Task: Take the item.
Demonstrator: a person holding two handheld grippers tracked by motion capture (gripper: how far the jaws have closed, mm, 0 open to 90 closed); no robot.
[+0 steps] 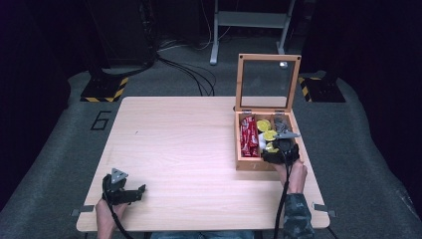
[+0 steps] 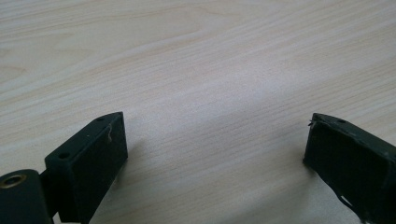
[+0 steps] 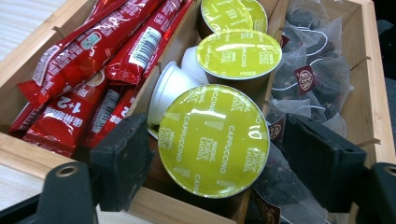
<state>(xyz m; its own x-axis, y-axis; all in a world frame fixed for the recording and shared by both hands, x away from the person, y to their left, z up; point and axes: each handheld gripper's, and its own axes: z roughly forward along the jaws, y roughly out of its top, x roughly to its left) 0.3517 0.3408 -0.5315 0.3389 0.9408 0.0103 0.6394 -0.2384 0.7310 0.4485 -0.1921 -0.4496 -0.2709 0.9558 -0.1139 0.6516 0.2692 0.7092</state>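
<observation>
Desk (image 1: 199, 149): pale wood-grain top, bare across its left and middle. Wooden box (image 1: 247, 163): stands at the desk's right side, its glass-paned lid (image 1: 268, 82) raised upright at the far edge; inside, dividers make three lengthwise compartments. Red sachets (image 3: 79, 88): a loose pile in the left compartment, printed "1+2" on one. Tea bags (image 3: 313, 74): clear pyramid bags of dark leaf with small red tags, heaped in the right compartment. Coffee capsules: in the middle compartment, white cups with yellow-green foil lids; the nearest capsule (image 3: 213, 147) tilts its "Cappuccino" lid toward the right gripper's camera, a second capsule (image 3: 239, 53) lies just behind it, a third capsule (image 3: 233, 14) farther back, and a white cup (image 3: 170, 91) on its side rests against the nearest. Right gripper (image 3: 217, 161): held over the box's near end, jaws spread wide on either side of the nearest capsule, with a gap visible between each jaw and its lid; nothing is gripped. Left gripper (image 2: 215, 154): low over bare desk at the near left corner, well apart from the box, jaws spread wide with nothing between them.
</observation>
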